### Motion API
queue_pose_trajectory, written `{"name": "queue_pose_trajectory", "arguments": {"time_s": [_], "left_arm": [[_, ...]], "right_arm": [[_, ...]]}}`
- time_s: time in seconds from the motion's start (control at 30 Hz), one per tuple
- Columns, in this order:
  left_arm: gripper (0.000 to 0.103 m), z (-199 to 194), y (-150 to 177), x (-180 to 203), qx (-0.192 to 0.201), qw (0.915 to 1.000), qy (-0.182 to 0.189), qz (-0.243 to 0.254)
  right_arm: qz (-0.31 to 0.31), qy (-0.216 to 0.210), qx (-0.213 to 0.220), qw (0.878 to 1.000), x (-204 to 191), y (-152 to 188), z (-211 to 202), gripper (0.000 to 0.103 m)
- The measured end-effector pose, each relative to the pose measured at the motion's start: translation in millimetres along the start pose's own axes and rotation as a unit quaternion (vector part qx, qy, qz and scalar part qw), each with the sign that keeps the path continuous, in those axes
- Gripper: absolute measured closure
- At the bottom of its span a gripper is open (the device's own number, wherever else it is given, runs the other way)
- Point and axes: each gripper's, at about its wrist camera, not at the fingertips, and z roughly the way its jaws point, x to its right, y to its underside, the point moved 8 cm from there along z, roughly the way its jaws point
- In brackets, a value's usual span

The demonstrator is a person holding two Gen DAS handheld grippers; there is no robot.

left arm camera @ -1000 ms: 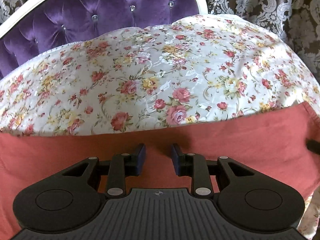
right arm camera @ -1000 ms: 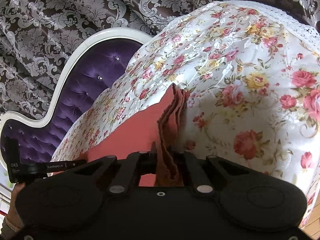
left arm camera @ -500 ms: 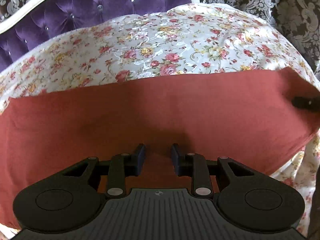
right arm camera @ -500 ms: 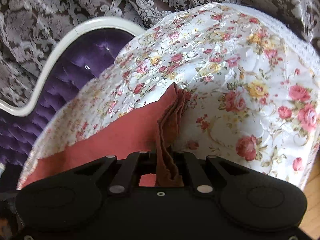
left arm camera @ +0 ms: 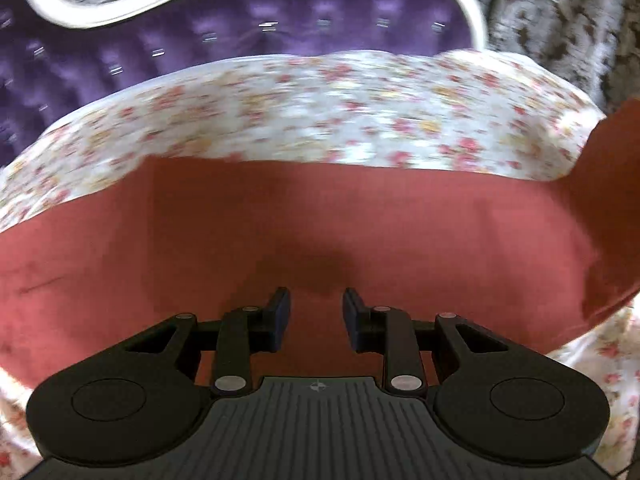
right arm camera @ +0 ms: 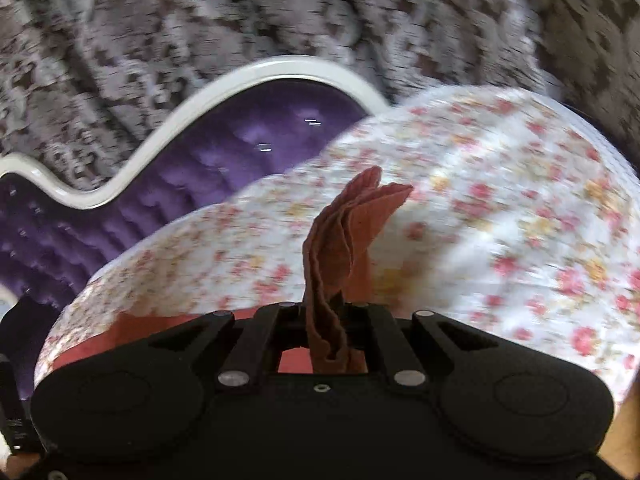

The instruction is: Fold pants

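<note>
While folding: pants (left arm camera: 320, 216) stretch crosswise under the left hand-held gripper (left arm camera: 316, 312).
Left: slightly spread, empty.
Right hand-held gripper (right arm camera: 340, 316): pinching the pants' end.

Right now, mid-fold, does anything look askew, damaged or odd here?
Nothing damaged. The pants lie flat except the right end, raised off the floral cover because the right gripper pinches its bunched layers.
</note>
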Motion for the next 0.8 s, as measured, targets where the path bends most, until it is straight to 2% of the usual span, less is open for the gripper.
{"name": "queue_pose_trajectory", "arguments": {"time_s": [0.2,0.37,0.57,0.8], "left_arm": [[0.074,-14,15,-62,0.007,0.9987,-0.015,-0.048],[0.074,-23,26,-105,0.012,0.9966,-0.027,-0.077],[0.074,-26,39,-148,0.011,0.9931,-0.043,-0.109],[0.074,-24,48,-172,0.011,0.9919,-0.055,-0.114]], "right_arm": [[-0.042,-0.060,-0.019,0.997,-84,12,30,0.093],[-0.078,-0.097,-0.052,0.991,-149,39,71,0.093],[-0.128,-0.108,-0.082,0.982,-199,85,112,0.093],[-0.183,-0.084,-0.086,0.976,-227,133,133,0.093]]}}
